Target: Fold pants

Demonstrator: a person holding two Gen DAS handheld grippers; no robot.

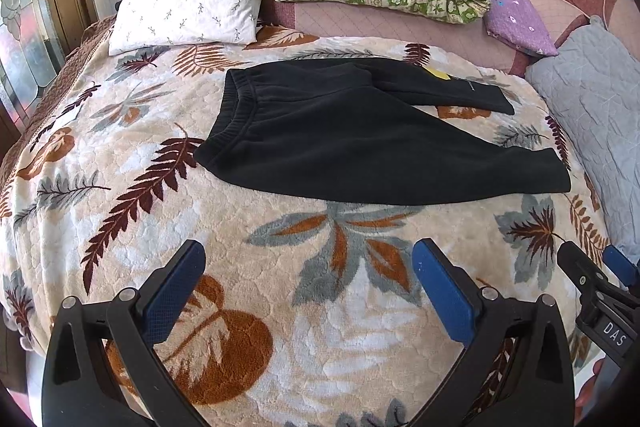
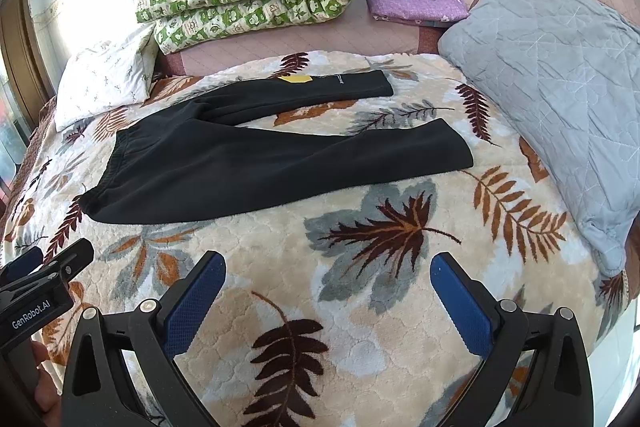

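Black pants (image 1: 320, 143) lie flat, unfolded, legs splayed apart.

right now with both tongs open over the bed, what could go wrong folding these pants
1. The black pants lie with legs splayed apart; folding without aligning them may leave a crooked stack.
2. The plush leaf blanket could get pinched along with the thin fabric and lift too.
3. A yellow tag sits on the far leg and might snag or end up folded inside.
Both the left tongs and right tongs hang short of the pants.
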